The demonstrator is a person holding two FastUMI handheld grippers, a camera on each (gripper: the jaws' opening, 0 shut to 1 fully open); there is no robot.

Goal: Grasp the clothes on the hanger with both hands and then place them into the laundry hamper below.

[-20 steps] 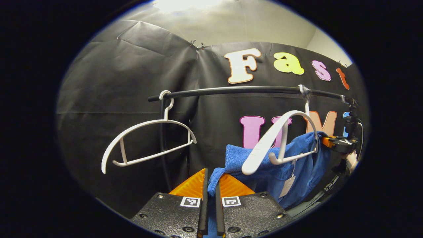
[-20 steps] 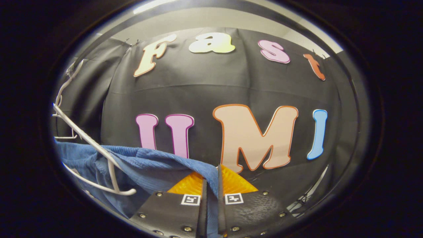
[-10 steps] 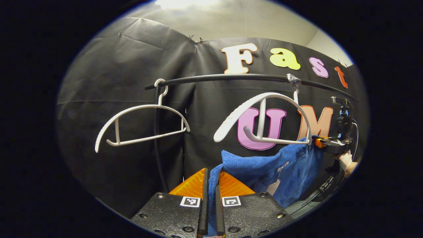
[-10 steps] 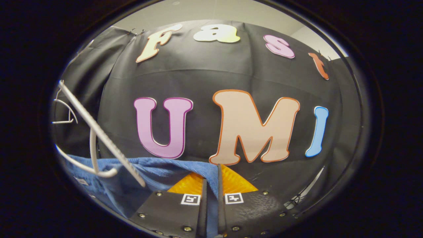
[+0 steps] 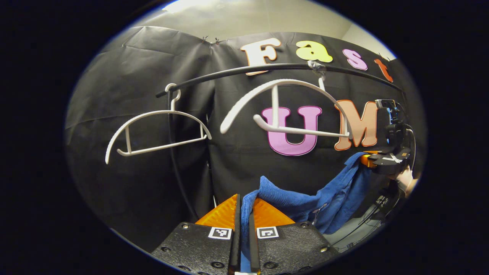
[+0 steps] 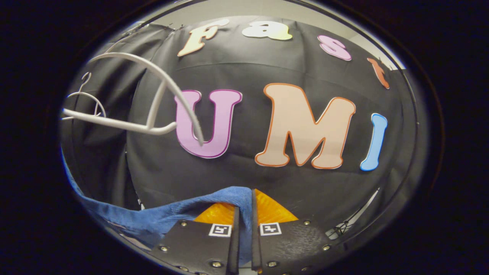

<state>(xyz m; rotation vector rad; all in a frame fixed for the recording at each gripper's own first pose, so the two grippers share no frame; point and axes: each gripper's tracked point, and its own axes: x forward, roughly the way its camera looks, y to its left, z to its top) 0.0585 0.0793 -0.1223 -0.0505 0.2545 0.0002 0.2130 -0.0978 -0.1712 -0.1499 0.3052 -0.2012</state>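
Black cloth lines the booth wall point(image 5: 153, 68) ahead of me, with a dark rail point(image 5: 267, 68) running across it. The blue garment point(image 5: 305, 202) hangs below the rail, clear of both hangers, slung between my two tools. My left tongs point(image 5: 243, 217) are pressed together on one bunched end of it. My right tongs point(image 6: 243, 217) pinch the other end, the cloth trailing off down to the left in the right gripper view. Above the garment a bare white hanger point(image 5: 286, 110) dangles from the rail; a second white hanger point(image 5: 156, 130) hangs farther left, near the rail's end.
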